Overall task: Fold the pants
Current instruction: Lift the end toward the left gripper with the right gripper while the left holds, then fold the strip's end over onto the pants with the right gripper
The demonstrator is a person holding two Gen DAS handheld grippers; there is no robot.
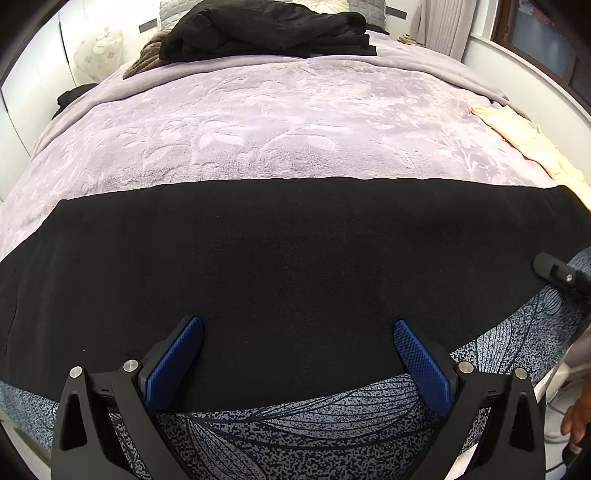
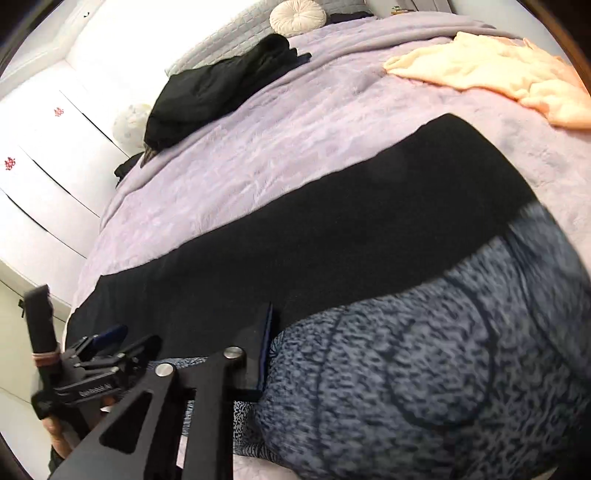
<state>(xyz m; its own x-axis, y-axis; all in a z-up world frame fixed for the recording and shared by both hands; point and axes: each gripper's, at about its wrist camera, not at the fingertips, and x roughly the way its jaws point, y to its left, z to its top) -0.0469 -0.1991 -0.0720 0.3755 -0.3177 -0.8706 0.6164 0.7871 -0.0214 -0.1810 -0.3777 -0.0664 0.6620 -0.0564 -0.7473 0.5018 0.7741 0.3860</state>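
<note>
The black pants [image 1: 295, 258] run past both side edges, and the right view is motion-blurred.

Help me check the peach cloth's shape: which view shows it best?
The right wrist view: the peach cloth lies crumpled across the blanket, mostly visible. The left wrist view shows only a strip at the right edge.

Pretty clearly a bedroom in somebody's home: most of both views was taken up by a big bed [image 1: 280, 122] covered with a lilac embossed blanket, pillows [image 1: 173, 11] and a round cushion [image 2: 297, 16] were propped at the headboard end, white wardrobe doors [image 2: 44, 155] were seen along one side, and a curtain [image 1: 443, 26] beside a window [image 1: 543, 40]
</note>
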